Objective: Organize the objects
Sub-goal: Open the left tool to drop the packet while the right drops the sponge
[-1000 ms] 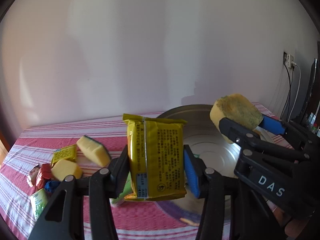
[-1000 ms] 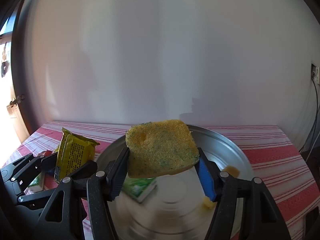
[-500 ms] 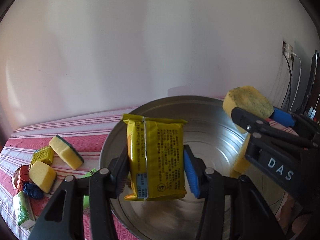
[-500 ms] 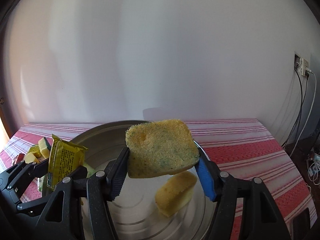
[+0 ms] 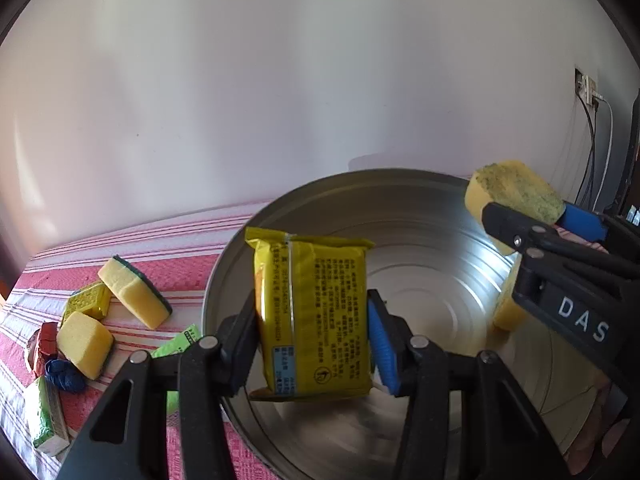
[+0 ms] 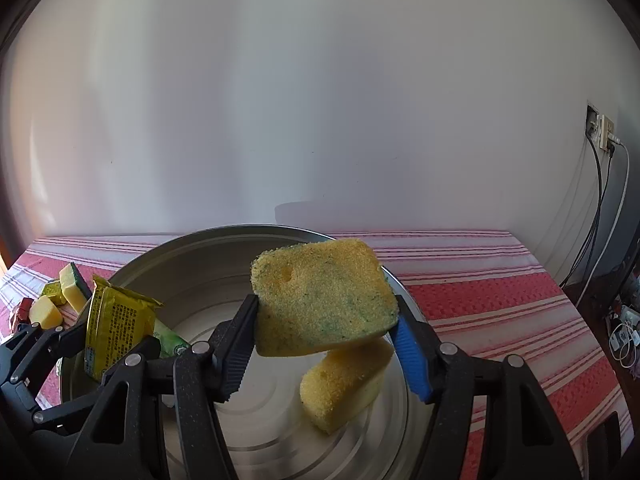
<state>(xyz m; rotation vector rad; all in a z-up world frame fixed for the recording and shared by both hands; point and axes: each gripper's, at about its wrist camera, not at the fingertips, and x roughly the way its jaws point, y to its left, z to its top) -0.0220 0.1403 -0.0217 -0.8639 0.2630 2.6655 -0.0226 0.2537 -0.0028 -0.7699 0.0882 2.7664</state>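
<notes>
I see a red striped surface against a white wall, metal basin, left gripper fingers clamping a yellow packet, right gripper fingers gripping a sponge, wall socket with cables.

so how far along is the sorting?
Done: one yellow sponge lies in the metal basin. In hand: left hand-held gripper holds a yellow packet, right hand-held gripper a worn sponge, both above it. Left: loose sponges and packets on the striped cloth.
</notes>
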